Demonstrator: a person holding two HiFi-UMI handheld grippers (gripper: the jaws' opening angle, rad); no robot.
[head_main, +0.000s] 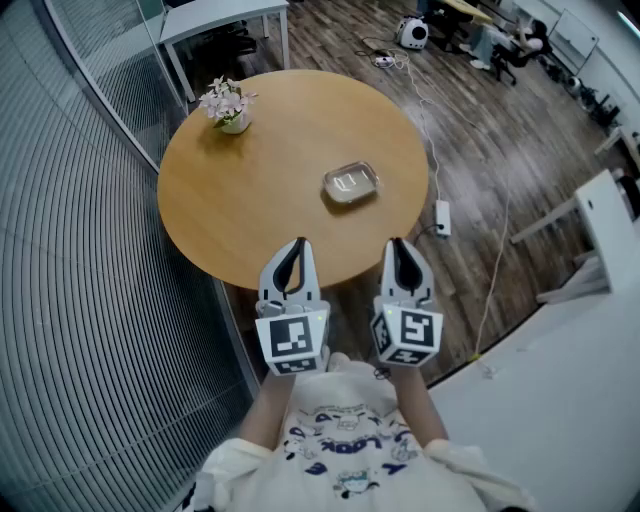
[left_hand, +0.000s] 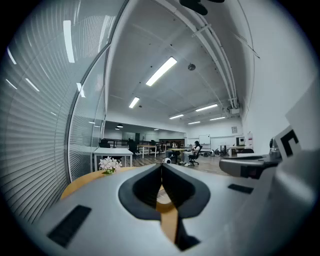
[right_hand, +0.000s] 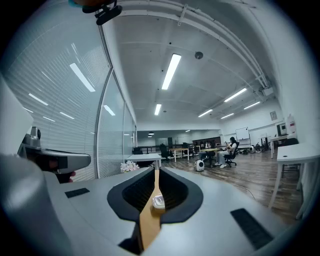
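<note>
**Head view, with both gripper views.** We look down on a round wooden table (head_main: 262, 190). Both grippers are held side by side over its near edge and point toward its middle.

- **Left gripper** (head_main: 297, 243): we see the jaws drawn together with the tips meeting and nothing between them. Its own view shows only a thin sliver of tabletop through the slot below the tips.
- **Right gripper** (head_main: 396, 243): the jaws are likewise closed to a narrow slit, and we see nothing gripped in them.
- **Grippers together:** they sit just beside each other without touching. Each has its marker cube toward the person.
- **Tray** (head_main: 351, 182): this small, clear, shallow dish with rounded corners lies flat on the table, right of centre. It is apart from both grippers and nearer to the right one. In the right gripper view we see it framed in the slit between the jaws.
- **Flowers** (head_main: 227, 103): a pot of pale blooms stands near the far left rim, well apart from the tray.
- **Surroundings:** a curved glass wall (head_main: 80, 260) with blinds runs along the left. A power strip (head_main: 442, 216) lies on the wood floor right of the table. A white desk (head_main: 215, 15) stands beyond the table.
</note>
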